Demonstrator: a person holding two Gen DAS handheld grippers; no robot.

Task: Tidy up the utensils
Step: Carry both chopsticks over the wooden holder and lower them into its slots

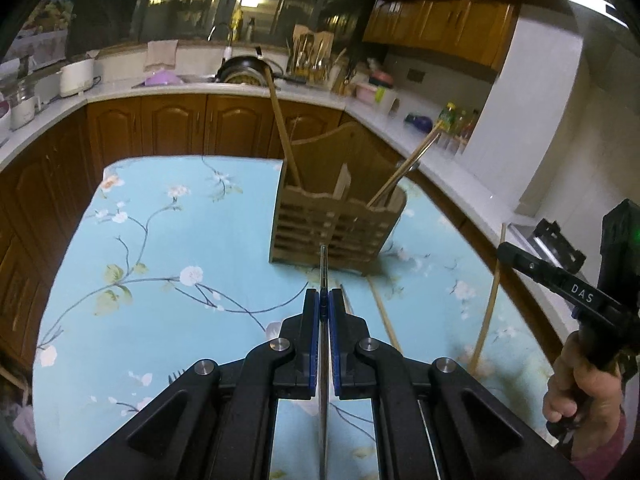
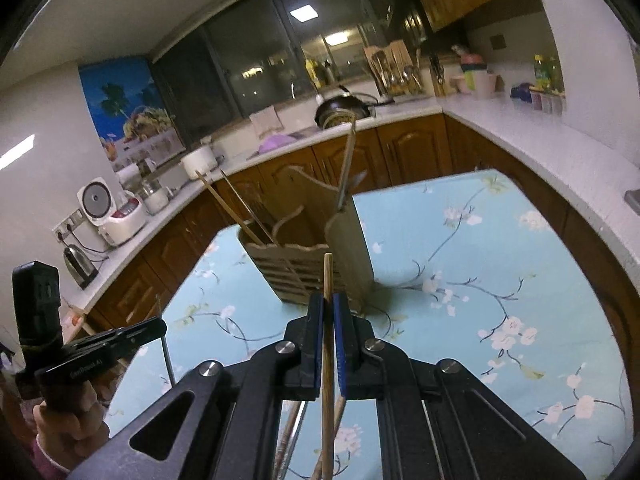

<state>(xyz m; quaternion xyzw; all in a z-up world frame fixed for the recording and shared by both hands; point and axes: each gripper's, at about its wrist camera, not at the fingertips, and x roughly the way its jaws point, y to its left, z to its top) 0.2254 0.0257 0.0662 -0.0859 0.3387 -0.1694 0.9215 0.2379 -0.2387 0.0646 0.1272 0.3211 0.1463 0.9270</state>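
Two grippers raised above the floral tablecloth [image 1: 160,240], each clamped on one utensil. Left gripper [image 1: 324,300]: fingers pressed narrow on a thin metal utensil [image 1: 324,268], held edge-on, tip pointing toward the wooden utensil holder [image 1: 336,224]; kind of utensil not determinable from this view. Right gripper [image 2: 329,306]: fingers closed narrow on a wooden chopstick [image 2: 328,276], upper end projecting past the fingertips, shaft running down between the pads. Holder positioned upright on the cloth, ahead of both grippers, slatted front facing the left wrist camera. Left compartment: one long wooden handle [image 1: 282,128], leaning left. Right compartment: a pair of chopsticks [image 1: 408,168], leaning right. Further loose chopsticks [image 1: 384,316] flat on the cloth, just right of the left gripper. Kitchen counter [image 1: 420,136] with cabinets located behind and beside the table.
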